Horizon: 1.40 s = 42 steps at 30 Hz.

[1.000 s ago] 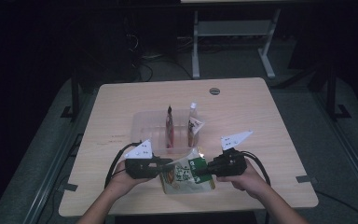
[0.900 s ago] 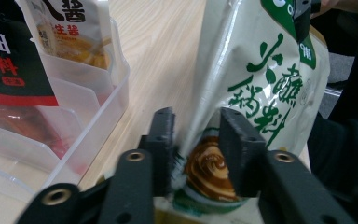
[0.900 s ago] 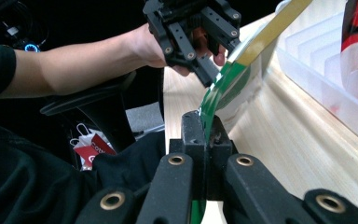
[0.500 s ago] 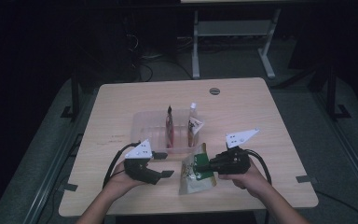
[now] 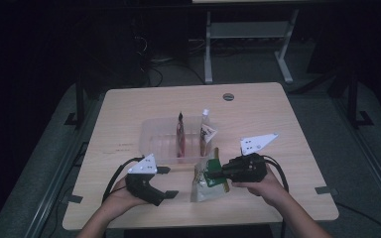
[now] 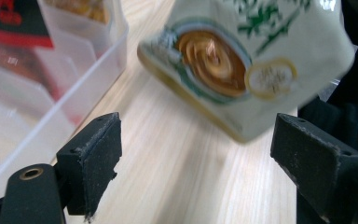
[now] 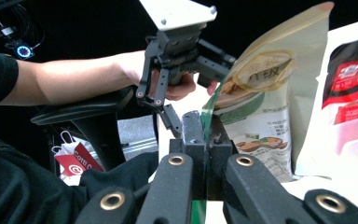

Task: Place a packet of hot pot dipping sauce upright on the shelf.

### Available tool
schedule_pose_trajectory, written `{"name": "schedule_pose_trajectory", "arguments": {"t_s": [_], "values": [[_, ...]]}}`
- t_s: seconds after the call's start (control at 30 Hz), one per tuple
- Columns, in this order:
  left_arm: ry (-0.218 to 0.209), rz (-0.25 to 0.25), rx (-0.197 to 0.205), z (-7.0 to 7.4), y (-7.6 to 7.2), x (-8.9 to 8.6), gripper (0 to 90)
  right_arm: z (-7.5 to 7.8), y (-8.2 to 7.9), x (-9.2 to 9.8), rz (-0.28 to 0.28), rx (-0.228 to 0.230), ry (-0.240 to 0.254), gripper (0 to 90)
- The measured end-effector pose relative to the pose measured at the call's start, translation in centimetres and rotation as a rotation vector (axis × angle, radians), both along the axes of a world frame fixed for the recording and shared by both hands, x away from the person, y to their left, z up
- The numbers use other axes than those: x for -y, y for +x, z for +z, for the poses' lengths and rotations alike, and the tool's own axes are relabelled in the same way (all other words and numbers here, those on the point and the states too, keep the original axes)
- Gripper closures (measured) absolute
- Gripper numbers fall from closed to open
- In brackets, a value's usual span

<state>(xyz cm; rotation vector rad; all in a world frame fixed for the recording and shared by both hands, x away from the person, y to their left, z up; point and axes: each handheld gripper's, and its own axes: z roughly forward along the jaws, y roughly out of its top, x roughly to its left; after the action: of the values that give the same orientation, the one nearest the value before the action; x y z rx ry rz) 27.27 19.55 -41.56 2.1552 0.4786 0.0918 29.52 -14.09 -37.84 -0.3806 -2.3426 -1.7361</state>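
A cream and green snack bag (image 5: 204, 182) hangs tilted just over the table in front of me. My right gripper (image 5: 214, 174) is shut on its green edge (image 7: 204, 140), gripped between the black jaws. To its left, my left gripper (image 5: 167, 182) has just been opening and stands wide. Its pads (image 6: 94, 158) press on nothing, and the bag (image 6: 242, 56) floats a little beyond them. In the right gripper view the left gripper (image 7: 168, 100) shows behind the bag (image 7: 265, 107).
A clear plastic bin (image 5: 154, 141) stands on the wooden table (image 5: 258, 114) just behind the bag. It holds two upright pouches, a red one (image 5: 180, 139) and a pale one (image 5: 206, 135). The bin's wall (image 6: 60, 112) lies close to my left jaw.
The left gripper has let go of the bag, opened and drawn slightly away to the left. The bag has swung more upright, held by the right gripper alone.
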Motion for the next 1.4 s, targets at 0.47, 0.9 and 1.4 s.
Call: {"name": "schedule_pose_trajectory", "arguments": {"t_s": [0.47, 0.9, 1.4], "values": [[0.001, 0.045, -0.007, -0.6, -0.6, -2.0, 16.2, 1.6, 0.6, -0.8, 0.027, 0.036, -0.009, 90.0], [0.02, 0.047, -0.015, -1.3, -0.3, -2.3, 16.1, 3.6, 2.0, -1.5, 0.036, 0.089, -0.009, 90.0], [0.029, 0.039, -0.015, -1.5, -0.2, -2.3, 16.1, 5.9, 4.8, -1.7, 0.029, 0.104, 0.007, 90.0]]}}
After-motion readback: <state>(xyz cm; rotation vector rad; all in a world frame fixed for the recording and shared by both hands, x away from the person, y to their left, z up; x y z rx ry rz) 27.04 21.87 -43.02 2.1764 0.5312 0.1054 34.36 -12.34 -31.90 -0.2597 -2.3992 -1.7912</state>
